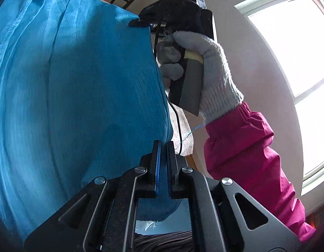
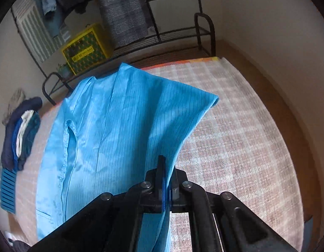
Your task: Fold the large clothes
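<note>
Both tongs are clamped tight on the same blue garment, each with cloth pinched between its pads and no gap left. Seen from its own camera, the left gripper bites a fold at the garment's edge, and the cloth bulges up and away to its left, filling most of that view. Above and beyond it, the right gripper pinches another point on the same edge, held by a hand in a grey knitted glove with a pink sleeve running back to the right. From its own camera the right gripper also has the cloth gripped, the garment spreading ahead and to its left in a broad, thin-striped sheet with a stitched seam running down it, and one corner sticking out to the right.

Beneath and ahead of the right gripper lies a checked pale cover on the work surface, stretching off to the right. Further ahead stands a black metal rack, with a grey woven cloth hanging from it and a yellow box to the left. Far left of the right gripper sits a pile of dark folded clothes. To the right of the left gripper is a bright window.
</note>
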Motion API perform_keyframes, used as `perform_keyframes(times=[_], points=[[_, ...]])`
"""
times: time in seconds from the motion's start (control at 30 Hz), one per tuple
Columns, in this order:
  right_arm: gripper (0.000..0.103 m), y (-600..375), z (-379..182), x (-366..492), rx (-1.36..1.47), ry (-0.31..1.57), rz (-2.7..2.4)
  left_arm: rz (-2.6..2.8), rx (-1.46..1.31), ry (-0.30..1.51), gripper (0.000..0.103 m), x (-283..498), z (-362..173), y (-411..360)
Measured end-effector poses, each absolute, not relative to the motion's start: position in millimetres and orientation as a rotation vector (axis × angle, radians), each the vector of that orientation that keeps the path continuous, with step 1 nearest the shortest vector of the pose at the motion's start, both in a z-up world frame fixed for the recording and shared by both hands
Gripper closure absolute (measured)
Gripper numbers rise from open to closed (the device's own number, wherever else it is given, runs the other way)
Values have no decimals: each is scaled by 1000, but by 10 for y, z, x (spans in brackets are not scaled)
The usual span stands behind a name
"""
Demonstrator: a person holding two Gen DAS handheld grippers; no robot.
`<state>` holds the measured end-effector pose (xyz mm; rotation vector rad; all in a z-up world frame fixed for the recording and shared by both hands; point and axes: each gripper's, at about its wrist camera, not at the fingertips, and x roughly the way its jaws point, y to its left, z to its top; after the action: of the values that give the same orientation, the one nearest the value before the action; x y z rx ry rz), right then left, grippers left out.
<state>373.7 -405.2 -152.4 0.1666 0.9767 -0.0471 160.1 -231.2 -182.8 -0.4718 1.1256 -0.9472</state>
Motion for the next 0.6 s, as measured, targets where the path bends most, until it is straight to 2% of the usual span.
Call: perform_keyframes(times=[0.27,0.6], points=[[103,-3018,-1383,3855,-57,1004,-5,-896,-574,1137,103,1551,-1984,-1656],[103,-1925,-1796,4090,-162,1081,49,-800,-601,1050,103,1434,-1823,-587]])
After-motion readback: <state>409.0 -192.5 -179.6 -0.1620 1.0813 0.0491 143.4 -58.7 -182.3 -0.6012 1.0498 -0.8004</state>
